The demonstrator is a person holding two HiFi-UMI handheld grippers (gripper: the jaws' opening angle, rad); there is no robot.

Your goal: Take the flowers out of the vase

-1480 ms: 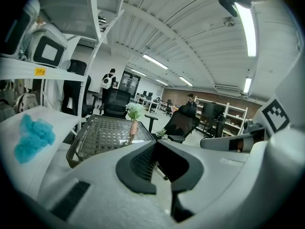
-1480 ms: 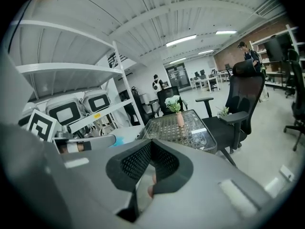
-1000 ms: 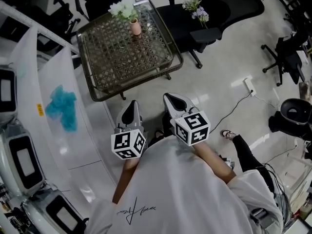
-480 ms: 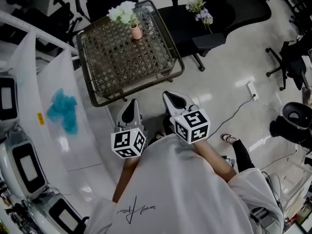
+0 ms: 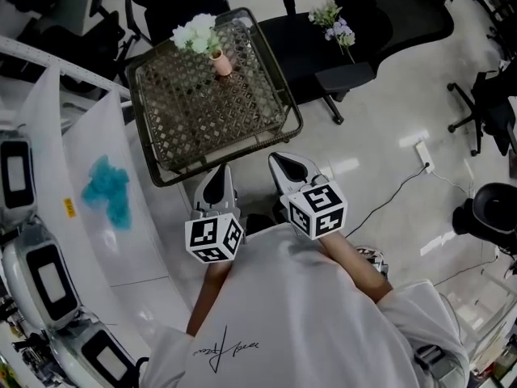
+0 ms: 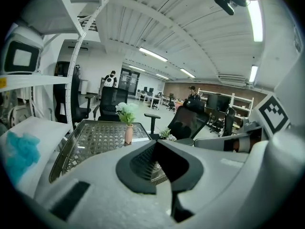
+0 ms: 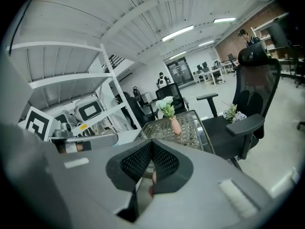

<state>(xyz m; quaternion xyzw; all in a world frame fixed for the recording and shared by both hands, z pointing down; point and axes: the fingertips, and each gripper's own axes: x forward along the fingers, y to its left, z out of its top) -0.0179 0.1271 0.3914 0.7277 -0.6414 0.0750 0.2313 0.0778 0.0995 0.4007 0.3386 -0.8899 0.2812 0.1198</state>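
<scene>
Left gripper (image 6: 156, 143), its jaws together with nothing between them, faces a wicker table (image 6: 90, 142) on which a pink vase (image 6: 128, 134) of white flowers (image 6: 125, 110) stands upright, with a black office chair (image 6: 190, 120) beside the table.

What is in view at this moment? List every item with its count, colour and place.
table: 1, dark frame with a woven top, on the floor ahead of the person
vase: 1, pink, on the table near its far edge
flowers: 1 bunch, white with green, standing in the vase
loose bunch: 1, green and lilac, on the office chair
office chair: 1, black, right of the table; more chairs further off
blue clump: 1, turquoise, on the white shelf at left
cable: 1, dark, on the floor at right
left gripper: 1, grey, jaws together, empty, short of the table
right gripper: 1, grey, jaws together, empty, beside the left
shirt: 1, white, on the person
</scene>
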